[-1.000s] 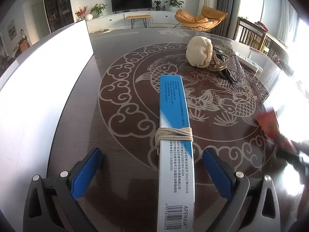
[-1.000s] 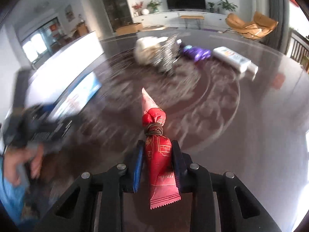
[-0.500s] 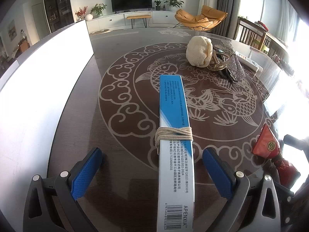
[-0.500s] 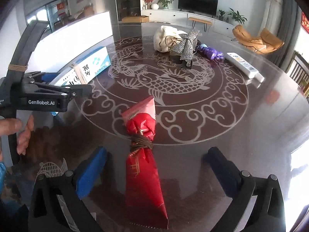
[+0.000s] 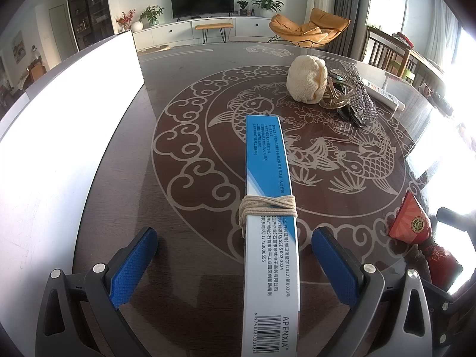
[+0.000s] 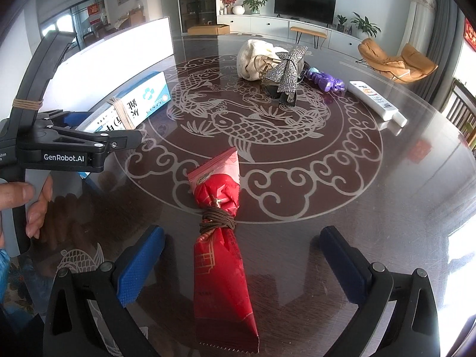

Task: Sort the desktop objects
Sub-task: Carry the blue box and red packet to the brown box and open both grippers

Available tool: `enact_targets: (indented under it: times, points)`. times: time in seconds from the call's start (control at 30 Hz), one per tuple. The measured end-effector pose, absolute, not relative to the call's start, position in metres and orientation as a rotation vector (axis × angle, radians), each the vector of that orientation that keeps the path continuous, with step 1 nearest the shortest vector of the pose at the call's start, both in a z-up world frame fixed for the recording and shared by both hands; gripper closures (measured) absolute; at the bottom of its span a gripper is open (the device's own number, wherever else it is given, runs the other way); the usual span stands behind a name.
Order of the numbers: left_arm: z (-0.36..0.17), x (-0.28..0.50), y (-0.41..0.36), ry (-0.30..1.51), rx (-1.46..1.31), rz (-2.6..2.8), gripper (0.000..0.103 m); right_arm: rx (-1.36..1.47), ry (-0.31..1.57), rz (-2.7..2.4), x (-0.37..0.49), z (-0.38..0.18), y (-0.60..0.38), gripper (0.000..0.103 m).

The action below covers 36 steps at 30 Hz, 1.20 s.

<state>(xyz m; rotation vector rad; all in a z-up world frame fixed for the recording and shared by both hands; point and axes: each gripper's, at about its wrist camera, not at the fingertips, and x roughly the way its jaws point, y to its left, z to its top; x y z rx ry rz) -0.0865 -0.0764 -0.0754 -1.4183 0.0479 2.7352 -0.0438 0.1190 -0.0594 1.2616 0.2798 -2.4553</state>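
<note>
A long blue and white box (image 5: 269,223) tied with beige string lies flat on the dark patterned table, between the wide-open fingers of my left gripper (image 5: 235,263). It also shows in the right wrist view (image 6: 131,108). A red packet (image 6: 221,235) tied with brown cord lies on the table between the wide-open fingers of my right gripper (image 6: 242,263); it shows at the right edge of the left wrist view (image 5: 416,232). Neither gripper touches its object. The left gripper body (image 6: 59,145) is visible in the right wrist view.
At the far side of the table lie a cream knitted bundle (image 5: 306,81), a glittery bow item (image 6: 285,71), a purple object (image 6: 325,80) and a white tube (image 6: 376,104). A white panel (image 5: 59,119) runs along the table's left side.
One second ago my right gripper was shut on the red packet in the air. It has set the packet down on the table and opened. The left gripper and box have not moved.
</note>
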Motion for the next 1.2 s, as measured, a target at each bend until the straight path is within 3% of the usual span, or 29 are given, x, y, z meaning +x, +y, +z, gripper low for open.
enact_targets:
  times: [0.9,0.97,1.0,1.03,1.07,1.1,1.13,1.2]
  points:
    - [-0.076,-0.086,-0.068,0.099,-1.457,2.651,0.0,1.262,0.28,-2.456,-0.044,-0.06,0.119,0.0]
    - [-0.072,-0.08,-0.064,0.111,-1.427,2.65,0.017,1.275,0.286,-2.448,-0.045,-0.06,0.118,0.0]
    - [-0.069,-0.075,-0.062,0.117,-1.384,2.662,0.038,1.291,0.288,-2.436,-0.046,-0.059,0.118,0.0]
    - [-0.067,-0.073,-0.061,0.119,-1.366,2.666,0.064,1.306,0.286,-2.435,-0.045,-0.058,0.119,0.003]
    - [-0.065,-0.071,-0.06,0.117,-1.357,2.668,0.077,1.304,0.274,-2.452,-0.043,-0.055,0.12,0.023]
    - [-0.064,-0.068,-0.061,0.096,-1.358,2.666,0.082,1.29,0.261,-2.473,-0.039,-0.051,0.121,0.042]
    - [-0.063,-0.063,-0.066,0.012,-1.355,2.644,0.082,1.295,0.248,-2.473,-0.037,-0.047,0.122,0.076]
    - [-0.06,-0.05,-0.072,-0.111,-1.343,2.631,0.082,1.319,0.192,-2.449,-0.034,-0.045,0.124,0.08]
